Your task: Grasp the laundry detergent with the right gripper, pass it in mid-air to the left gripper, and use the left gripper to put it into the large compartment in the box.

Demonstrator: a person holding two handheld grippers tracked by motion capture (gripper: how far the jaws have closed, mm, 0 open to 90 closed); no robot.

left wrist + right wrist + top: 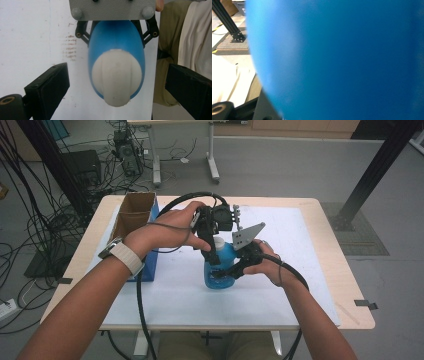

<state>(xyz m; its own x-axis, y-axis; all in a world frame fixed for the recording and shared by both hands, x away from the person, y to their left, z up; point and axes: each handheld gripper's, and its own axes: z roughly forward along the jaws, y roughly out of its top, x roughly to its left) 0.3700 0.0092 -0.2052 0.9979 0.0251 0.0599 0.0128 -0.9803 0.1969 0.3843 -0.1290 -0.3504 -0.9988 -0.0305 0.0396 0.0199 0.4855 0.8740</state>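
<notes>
Two grippers work one blue bottle [220, 267] standing mid-table: the right gripper [235, 268] clamps its body, while the left gripper [117, 85] hovers spread around the white cap [116, 75] — next, close and twist.

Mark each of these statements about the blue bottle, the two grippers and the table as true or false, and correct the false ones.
1. The blue bottle has a white cap. True.
2. The left gripper is clamped on the cap. False: its jaws stand open on either side of the cap, apart from it.
3. The right gripper holds the bottle's body. True.
4. The cardboard box stands at the table's right edge. False: it stands at the left in the high view.
5. The bottle lies flat on the white mat. False: it stands upright.
</notes>
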